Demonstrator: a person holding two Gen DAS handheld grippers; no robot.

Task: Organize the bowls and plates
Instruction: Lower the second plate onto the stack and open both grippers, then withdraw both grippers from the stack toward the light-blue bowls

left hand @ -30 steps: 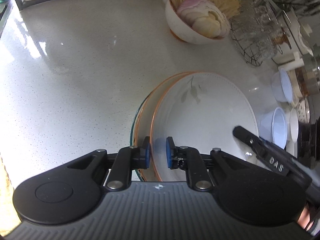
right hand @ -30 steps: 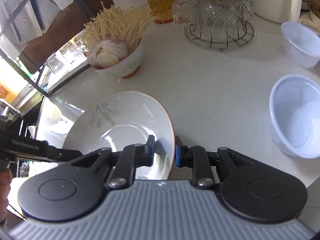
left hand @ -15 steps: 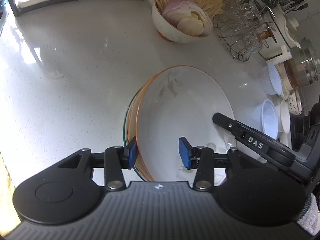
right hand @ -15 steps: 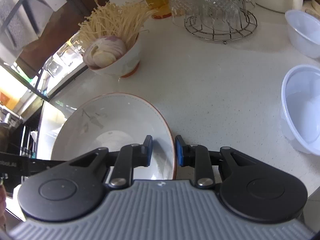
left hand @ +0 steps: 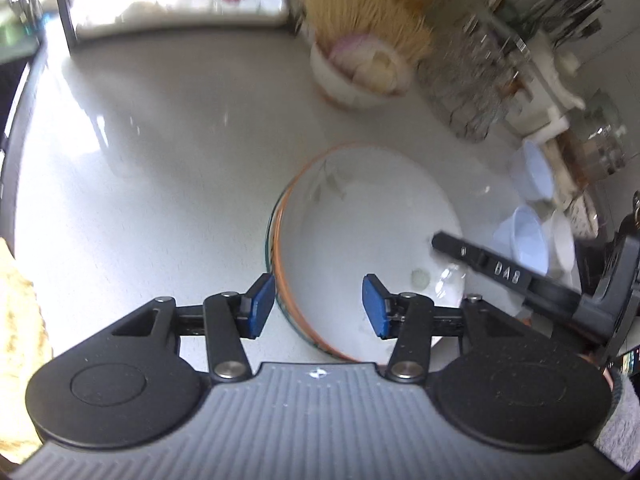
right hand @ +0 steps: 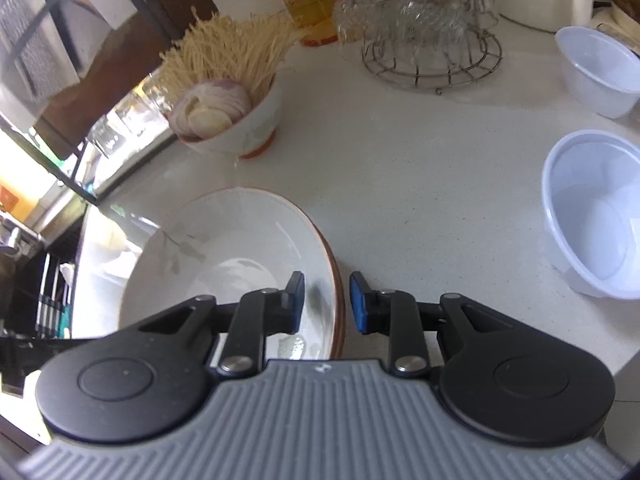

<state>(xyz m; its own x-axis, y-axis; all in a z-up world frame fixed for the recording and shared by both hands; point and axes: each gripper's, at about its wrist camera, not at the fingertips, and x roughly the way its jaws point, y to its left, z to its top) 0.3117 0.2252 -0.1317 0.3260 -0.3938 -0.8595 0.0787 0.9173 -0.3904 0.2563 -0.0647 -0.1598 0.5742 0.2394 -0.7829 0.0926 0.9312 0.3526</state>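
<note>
White stone counter point(left hand: 160, 168) carries the stacked plates point(left hand: 360, 220); left gripper point(left hand: 318, 306) has just been opening, its jaws wide astride the near rim, pads clear; right gripper point(right hand: 326, 300) straddles the opposite rim, narrowly parted, grip uncertain.

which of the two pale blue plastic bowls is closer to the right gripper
The nearer plastic bowl, low at the right edge of the right wrist view beside the right gripper. The farther plastic bowl sits behind it, near the wire rack of glasses.

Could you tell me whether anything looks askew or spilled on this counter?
The plate stack sits slightly offset: lower rims peek out along its left edge. Nothing looks spilled or broken. The left view is blurred, so fine damage could not be seen.
</note>
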